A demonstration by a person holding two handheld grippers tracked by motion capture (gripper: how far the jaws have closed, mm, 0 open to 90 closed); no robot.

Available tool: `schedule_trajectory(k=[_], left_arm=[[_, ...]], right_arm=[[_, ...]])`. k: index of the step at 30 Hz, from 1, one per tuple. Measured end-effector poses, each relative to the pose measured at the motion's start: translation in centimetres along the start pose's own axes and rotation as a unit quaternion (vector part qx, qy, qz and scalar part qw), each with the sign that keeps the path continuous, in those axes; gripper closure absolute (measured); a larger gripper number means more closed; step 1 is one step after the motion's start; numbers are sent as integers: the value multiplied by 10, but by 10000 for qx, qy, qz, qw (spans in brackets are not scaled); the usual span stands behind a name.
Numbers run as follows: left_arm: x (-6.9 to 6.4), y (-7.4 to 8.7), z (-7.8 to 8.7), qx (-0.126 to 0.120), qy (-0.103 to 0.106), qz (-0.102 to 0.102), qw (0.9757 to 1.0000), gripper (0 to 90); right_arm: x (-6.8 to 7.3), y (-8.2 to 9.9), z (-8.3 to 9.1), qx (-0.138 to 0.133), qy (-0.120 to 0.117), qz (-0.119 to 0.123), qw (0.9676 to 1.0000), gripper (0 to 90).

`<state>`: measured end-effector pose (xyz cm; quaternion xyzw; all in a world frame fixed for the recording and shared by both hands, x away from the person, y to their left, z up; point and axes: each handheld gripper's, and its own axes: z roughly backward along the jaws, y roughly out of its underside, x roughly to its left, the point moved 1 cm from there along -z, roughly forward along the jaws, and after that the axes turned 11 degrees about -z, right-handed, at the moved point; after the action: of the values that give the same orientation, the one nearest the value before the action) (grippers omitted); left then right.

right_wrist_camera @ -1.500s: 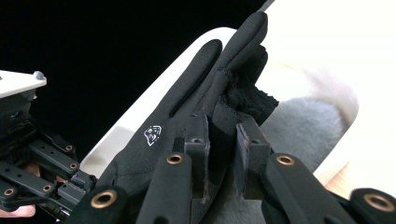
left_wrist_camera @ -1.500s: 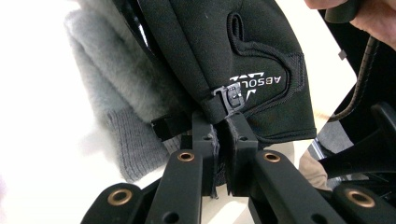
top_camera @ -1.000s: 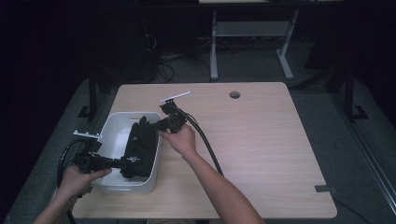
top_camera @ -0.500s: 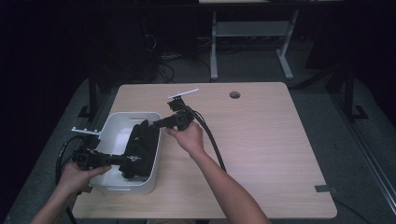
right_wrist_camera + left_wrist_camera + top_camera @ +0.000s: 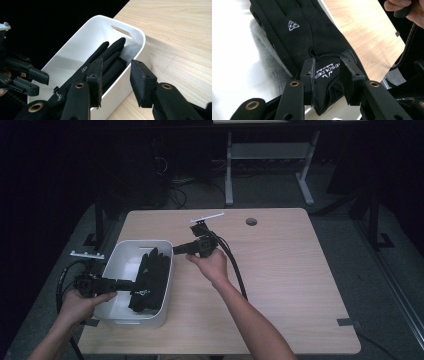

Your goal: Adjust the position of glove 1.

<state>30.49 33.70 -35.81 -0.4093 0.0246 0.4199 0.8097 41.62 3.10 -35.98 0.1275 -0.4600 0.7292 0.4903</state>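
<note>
Left gripper [image 5: 329,82]: its jaws stand apart at either side of the cuff of the black glove [image 5: 312,42], with a gap showing between the right pad and the fabric; the left pad lies at the cuff's edge, and whether it touches cannot be told. These jaws have just been opening, with the cuff between them. Right gripper [image 5: 116,82]: its jaws are spread with nothing between them and have likewise just been opening; they point at the near corner of the white bin [image 5: 75,47]. The black glove [image 5: 149,281] lies inside the white bin [image 5: 120,255], along its right wall, fingers toward the far end where the handle slot is cut; grey fabric [image 5: 265,60] shows beneath it in the left gripper view. Compared with one second ago, the right gripper [image 5: 176,249] has drawn back from over the glove and is now held over the bare tabletop [image 5: 290,285] just beside the bin's right rim, whereas the left gripper [image 5: 131,285] remains low at the bin's near left side, reaching in to the glove. The right hand [image 5: 212,265] is above the tabletop, its cable [image 5: 235,270] trailing toward the person; the left hand [image 5: 80,302] is at the tabletop's left edge.
</note>
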Motion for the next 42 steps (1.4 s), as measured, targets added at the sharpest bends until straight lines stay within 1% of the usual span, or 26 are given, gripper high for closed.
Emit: schedule_trajectory(k=[4,6,7,8,11,12,13,14,15,17,18,21,25,28,33,34,39,41,42], left_arm=[[-3,-5,1,-76,38,-4,10000,645],[-5,-8,1,-115,52,-42,9999,644],[-7,-10,1,-138,73,-81,9998,645],[-7,-10,1,-138,73,-81,9998,645],[-12,-14,-3,-151,124,-103,9998,640],[-12,-16,-4,-152,139,-130,9997,640],[-15,-18,-6,-175,172,-126,9996,633],[-15,-18,-6,-175,172,-126,9996,631],[-16,-20,-7,-194,183,-132,9996,628],[-19,-22,-10,-201,209,-158,9995,624],[-20,-23,-11,-181,224,-198,9994,624],[-23,-27,-13,-221,255,-199,9992,615],[-28,-31,-17,-235,315,-243,9989,605],[-29,-32,-18,-230,326,-260,9989,602],[-32,-35,-21,-241,345,-292,9987,588],[-32,-36,-21,-238,361,-315,9986,586],[-36,-39,-22,-264,387,-336,9983,576],[-39,-41,-23,-245,458,-375,9979,567],[-39,-41,-23,-245,458,-375,9979,562]], right_arm=[[-4,-1,9,-62,22,0,10000,598],[-8,0,17,-109,52,3,9999,591],[-9,0,20,-130,65,-34,9999,586],[-9,0,20,-130,65,-34,9999,586],[-14,2,31,-200,117,-86,9997,568],[-14,2,31,-200,117,-86,9997,568],[-17,2,36,-234,122,-91,9996,560],[-17,2,36,-234,122,-91,9996,560],[-20,2,40,-271,120,-93,9995,546],[-20,2,42,-294,96,-117,9995,542],[-21,2,44,-290,116,-82,9995,538],[-23,3,48,-310,120,-108,9994,514],[-27,4,55,-416,157,-147,9989,485],[-28,4,58,-429,213,-162,9987,456],[-32,4,64,-475,278,-183,9983,442],[-33,5,65,-469,274,-226,9983,440],[-36,6,71,-520,300,-218,9980,431],[-38,7,74,-533,313,-235,9978,430],[-39,8,75,-549,310,-229,9977,430]])
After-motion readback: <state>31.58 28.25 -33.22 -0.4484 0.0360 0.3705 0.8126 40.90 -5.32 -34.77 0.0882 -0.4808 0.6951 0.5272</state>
